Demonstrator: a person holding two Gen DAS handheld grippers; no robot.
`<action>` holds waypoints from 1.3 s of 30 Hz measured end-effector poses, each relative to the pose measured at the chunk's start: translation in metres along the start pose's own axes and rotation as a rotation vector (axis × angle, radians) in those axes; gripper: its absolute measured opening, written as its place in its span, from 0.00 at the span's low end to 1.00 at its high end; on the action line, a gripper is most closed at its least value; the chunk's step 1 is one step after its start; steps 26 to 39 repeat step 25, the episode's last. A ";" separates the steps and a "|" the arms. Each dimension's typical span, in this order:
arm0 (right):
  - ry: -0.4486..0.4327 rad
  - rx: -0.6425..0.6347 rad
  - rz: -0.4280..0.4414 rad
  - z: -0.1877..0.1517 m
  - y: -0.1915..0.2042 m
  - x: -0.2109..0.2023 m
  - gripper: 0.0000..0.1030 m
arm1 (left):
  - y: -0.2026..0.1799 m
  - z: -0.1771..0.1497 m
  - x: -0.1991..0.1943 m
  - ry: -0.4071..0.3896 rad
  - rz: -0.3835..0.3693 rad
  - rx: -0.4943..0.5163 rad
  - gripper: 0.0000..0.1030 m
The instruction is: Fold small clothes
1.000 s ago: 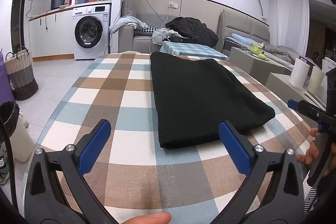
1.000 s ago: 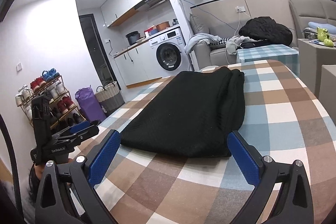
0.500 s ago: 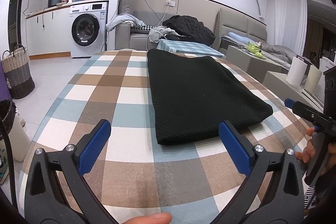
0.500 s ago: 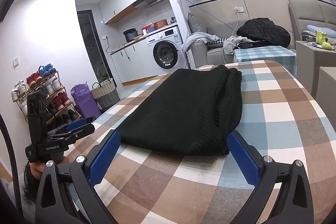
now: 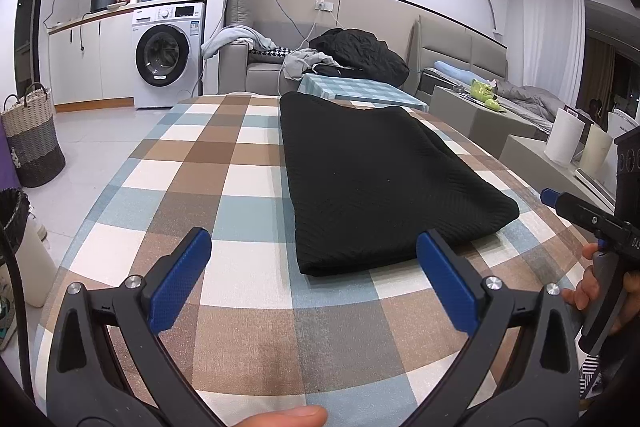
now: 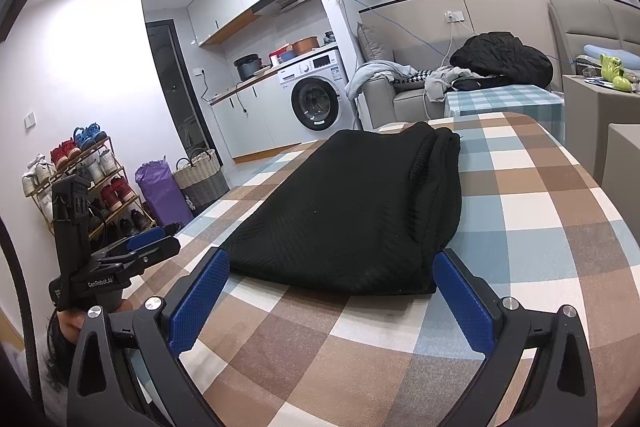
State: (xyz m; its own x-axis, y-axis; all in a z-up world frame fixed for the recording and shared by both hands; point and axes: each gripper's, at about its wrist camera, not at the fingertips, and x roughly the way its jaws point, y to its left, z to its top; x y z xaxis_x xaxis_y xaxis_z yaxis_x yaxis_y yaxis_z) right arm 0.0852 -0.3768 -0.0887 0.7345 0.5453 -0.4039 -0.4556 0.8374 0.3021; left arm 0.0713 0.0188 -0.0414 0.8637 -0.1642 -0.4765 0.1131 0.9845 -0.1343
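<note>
A black knit garment (image 5: 372, 179) lies folded into a long strip on the checked tablecloth (image 5: 208, 163); it also shows in the right wrist view (image 6: 360, 211). My left gripper (image 5: 312, 275) is open and empty, hovering just short of the garment's near end, slightly left of it. My right gripper (image 6: 332, 291) is open and empty, its blue pads either side of the garment's near end, a little short of it. Each gripper appears in the other's view: the right one (image 5: 592, 223) at the table's right edge, the left one (image 6: 120, 259) at the left.
A washing machine (image 5: 168, 59), a sofa with a pile of clothes (image 5: 352, 55) and a small checked table (image 5: 360, 91) stand beyond the far end. A woven basket (image 5: 32, 135) sits on the floor left. Paper rolls (image 5: 568, 139) stand right. A shoe rack (image 6: 80, 179) is at the left wall.
Both grippers have eased slightly toward the garment's near end and the views have shifted a little. Both stay open; the garment has not moved.
</note>
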 end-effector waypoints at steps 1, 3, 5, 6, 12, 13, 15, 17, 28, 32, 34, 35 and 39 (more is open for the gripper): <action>0.000 0.001 0.000 0.000 0.000 0.000 1.00 | 0.000 0.000 0.000 0.000 0.000 0.000 0.99; 0.001 -0.001 0.000 0.000 0.000 0.000 1.00 | 0.000 0.000 0.000 -0.001 0.000 0.001 0.99; 0.000 -0.002 0.000 0.000 0.000 0.000 1.00 | 0.000 0.000 0.000 0.000 0.000 0.001 0.99; 0.000 -0.002 0.000 0.000 0.000 0.000 1.00 | 0.000 0.000 0.000 -0.001 0.001 0.001 0.99; 0.003 -0.006 0.001 -0.001 -0.001 0.002 1.00 | 0.000 0.000 0.000 -0.001 0.000 0.000 0.99; 0.004 -0.006 0.001 -0.001 -0.001 0.003 1.00 | 0.000 0.000 0.000 -0.001 0.000 0.000 0.99; 0.003 -0.006 0.001 -0.001 -0.001 0.002 1.00 | 0.000 0.000 0.000 -0.001 0.000 0.000 0.99; 0.003 -0.007 0.001 -0.001 -0.001 0.002 1.00 | 0.000 0.000 0.000 -0.001 0.000 -0.001 0.99; 0.003 -0.006 0.001 -0.001 -0.001 0.003 1.00 | 0.000 0.000 0.000 0.000 0.000 0.001 0.99; 0.003 -0.006 0.001 -0.001 -0.001 0.003 1.00 | 0.000 0.000 0.000 0.000 0.000 0.001 0.99; 0.003 -0.006 0.001 -0.001 -0.001 0.003 1.00 | 0.000 0.000 0.000 0.000 0.000 0.001 0.99; 0.003 -0.006 0.001 -0.001 -0.001 0.003 1.00 | 0.000 0.000 0.000 0.000 0.000 0.001 0.99; 0.003 -0.006 0.001 -0.001 -0.001 0.003 1.00 | 0.000 0.000 0.000 0.000 0.000 0.001 0.99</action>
